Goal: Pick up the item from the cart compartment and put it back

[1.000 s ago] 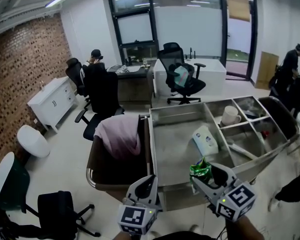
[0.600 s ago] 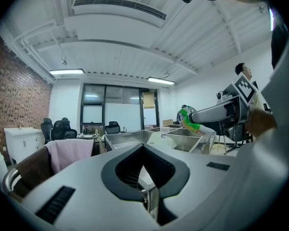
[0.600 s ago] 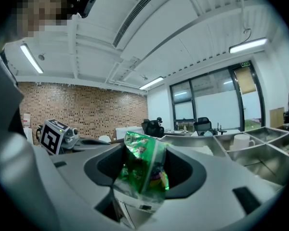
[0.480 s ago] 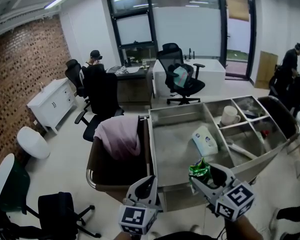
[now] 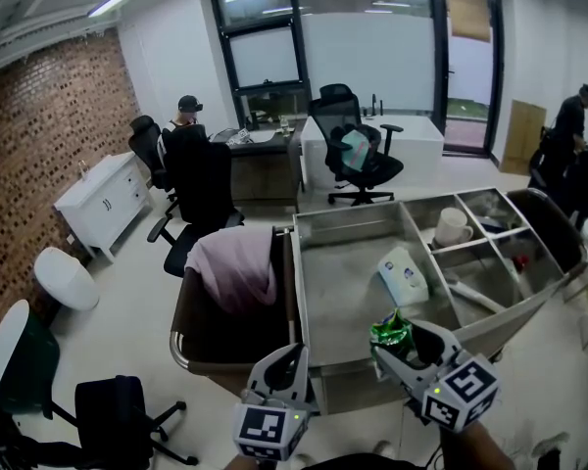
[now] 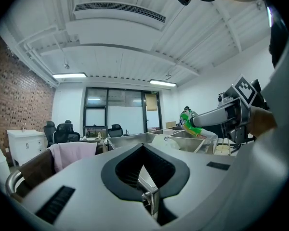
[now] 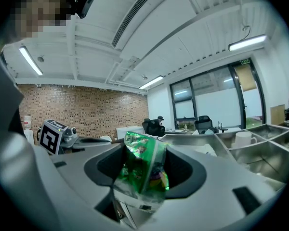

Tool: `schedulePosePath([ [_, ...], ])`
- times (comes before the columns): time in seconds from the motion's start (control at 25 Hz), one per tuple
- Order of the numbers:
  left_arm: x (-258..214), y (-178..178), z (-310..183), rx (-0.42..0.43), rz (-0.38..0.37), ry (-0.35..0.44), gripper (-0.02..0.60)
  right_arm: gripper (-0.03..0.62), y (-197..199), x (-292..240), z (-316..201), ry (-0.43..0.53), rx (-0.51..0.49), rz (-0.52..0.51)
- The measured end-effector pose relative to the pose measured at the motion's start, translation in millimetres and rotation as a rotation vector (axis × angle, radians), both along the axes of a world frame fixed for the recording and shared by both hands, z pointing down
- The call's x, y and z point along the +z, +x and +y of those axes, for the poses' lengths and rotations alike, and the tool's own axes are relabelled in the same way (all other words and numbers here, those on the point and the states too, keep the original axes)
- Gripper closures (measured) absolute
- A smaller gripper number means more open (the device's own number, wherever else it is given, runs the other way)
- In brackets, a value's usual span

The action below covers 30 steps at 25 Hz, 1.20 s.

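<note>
A crumpled green snack bag (image 5: 392, 332) sticks up from my right gripper (image 5: 399, 347), which is shut on it just above the near rim of the steel cart (image 5: 353, 214). In the right gripper view the green snack bag (image 7: 141, 171) fills the gap of the right gripper (image 7: 140, 179). My left gripper (image 5: 292, 357) hangs lower, by the cart's near left corner. In its own view the left gripper (image 6: 143, 150) has its jaws together with nothing between them. That view also has the green snack bag (image 6: 188, 121) off to the right.
The cart's big compartment holds a white packet (image 5: 403, 274). A white mug (image 5: 452, 226) stands in a smaller one. A brown bin (image 5: 201, 326) with a pink cloth (image 5: 233, 262) adjoins the cart's left side. Office chairs (image 5: 201, 199) and a person (image 5: 568, 125) stand behind.
Both grippers and the bag stay where they were. A person's leg at the lower right edge has left the view.
</note>
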<state>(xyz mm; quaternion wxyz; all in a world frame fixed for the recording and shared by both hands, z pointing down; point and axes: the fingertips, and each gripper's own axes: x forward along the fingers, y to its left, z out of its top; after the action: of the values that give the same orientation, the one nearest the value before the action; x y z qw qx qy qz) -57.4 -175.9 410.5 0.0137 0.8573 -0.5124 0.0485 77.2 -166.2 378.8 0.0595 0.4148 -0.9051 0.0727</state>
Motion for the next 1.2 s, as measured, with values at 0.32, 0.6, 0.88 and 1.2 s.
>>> schedulePosePath([
  [0.32,-2,2,0,0.001,0.002,0.000,0.581,0.326,2,0,-2,-0.004,0.002,0.002],
  [0.6,-1,3,1,0.006,-0.007,-0.004,0.581,0.326,4,-10,-13,0.020,0.012,0.012],
  [0.88,0,4,4,0.013,0.000,-0.002,0.581,0.326,-4,-17,-35,0.043,0.015,0.036],
  [1.2,0,3,6,0.012,-0.009,-0.004,0.581,0.326,-14,-33,-85,0.070,0.026,0.091],
])
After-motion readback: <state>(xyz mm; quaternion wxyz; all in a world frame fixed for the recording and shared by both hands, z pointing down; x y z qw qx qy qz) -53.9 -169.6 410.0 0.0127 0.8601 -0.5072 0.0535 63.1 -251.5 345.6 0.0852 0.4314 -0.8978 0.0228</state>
